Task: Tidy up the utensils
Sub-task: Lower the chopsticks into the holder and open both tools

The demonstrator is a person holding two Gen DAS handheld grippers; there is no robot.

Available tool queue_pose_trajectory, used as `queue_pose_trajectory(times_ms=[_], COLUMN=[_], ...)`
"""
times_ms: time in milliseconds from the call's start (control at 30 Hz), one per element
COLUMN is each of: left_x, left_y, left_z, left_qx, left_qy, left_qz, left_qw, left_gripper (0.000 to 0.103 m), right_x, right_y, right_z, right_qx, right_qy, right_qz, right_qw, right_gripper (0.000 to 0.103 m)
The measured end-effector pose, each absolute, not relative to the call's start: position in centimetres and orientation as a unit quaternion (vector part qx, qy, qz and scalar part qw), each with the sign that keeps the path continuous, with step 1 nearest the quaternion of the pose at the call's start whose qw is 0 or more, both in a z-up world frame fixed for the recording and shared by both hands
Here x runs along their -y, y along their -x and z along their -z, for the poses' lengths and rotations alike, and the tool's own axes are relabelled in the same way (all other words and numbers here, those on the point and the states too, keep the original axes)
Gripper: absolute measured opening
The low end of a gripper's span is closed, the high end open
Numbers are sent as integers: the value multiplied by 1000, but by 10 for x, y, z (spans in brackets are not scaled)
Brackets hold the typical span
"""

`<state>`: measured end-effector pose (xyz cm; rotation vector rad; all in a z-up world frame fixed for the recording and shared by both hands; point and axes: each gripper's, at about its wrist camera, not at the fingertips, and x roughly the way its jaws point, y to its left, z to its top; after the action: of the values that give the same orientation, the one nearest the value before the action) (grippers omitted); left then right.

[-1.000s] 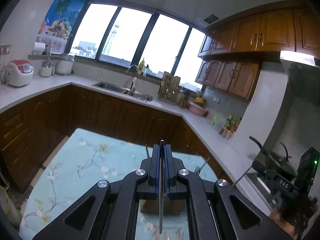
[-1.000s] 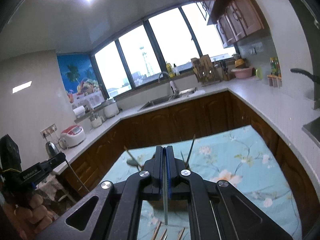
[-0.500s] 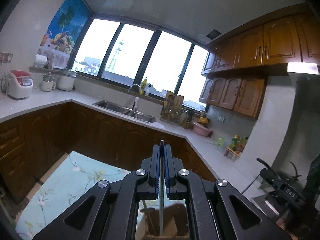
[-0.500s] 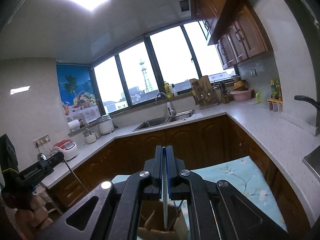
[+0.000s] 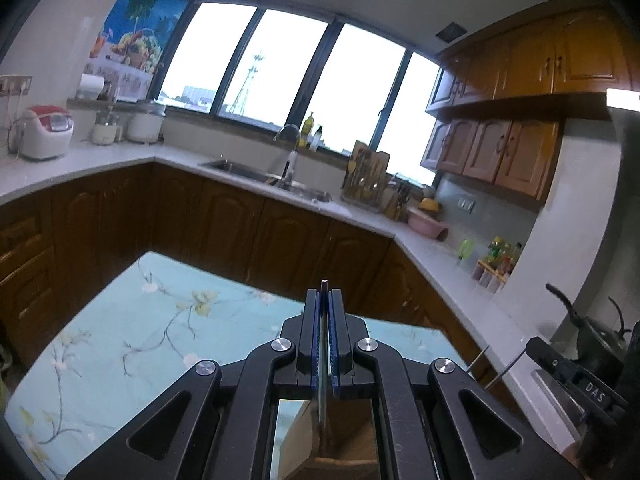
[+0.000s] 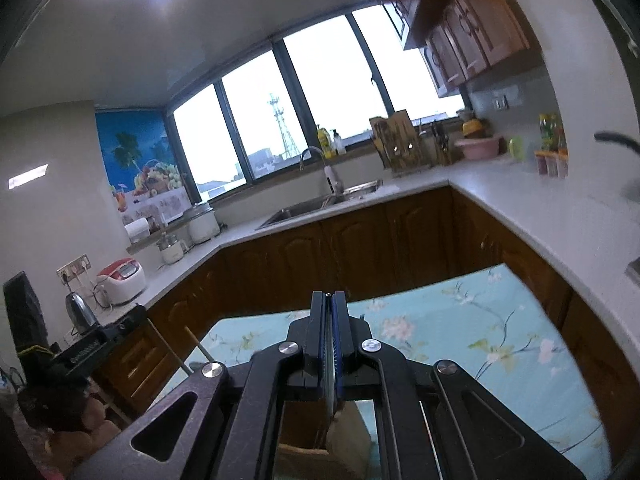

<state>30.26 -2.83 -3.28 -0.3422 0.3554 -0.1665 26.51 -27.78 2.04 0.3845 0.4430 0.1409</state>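
Pinching a thin utensil [image 5: 323, 384] apiece, the left claw [image 5: 325, 300] and right claw [image 6: 329, 304] are both clamped tight above a wooden holder [image 6: 344, 432] standing on the floral-clothed bench [image 5: 120, 332].

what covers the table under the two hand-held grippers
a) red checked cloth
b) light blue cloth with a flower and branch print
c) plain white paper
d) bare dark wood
b, since both wrist views show a light blue floral-print tablecloth spread over the table, with pale blossoms and thin branches on it, reaching out ahead of the left hand-held gripper and the right hand-held gripper.
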Motion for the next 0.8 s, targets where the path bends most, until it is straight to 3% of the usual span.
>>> queue_pose_trajectory(times_ms=[800], left_x=[7], left_y=[-328], left_z=[18], left_qx=[-227], left_qy=[160], left_qz=[90], left_qw=[956], left_gripper=[6], right_x=[279], right_y=[-277], right_z=[2], right_qx=[-263], right_qy=[-207], right_qz=[-74], right_qw=[940], right_gripper=[8])
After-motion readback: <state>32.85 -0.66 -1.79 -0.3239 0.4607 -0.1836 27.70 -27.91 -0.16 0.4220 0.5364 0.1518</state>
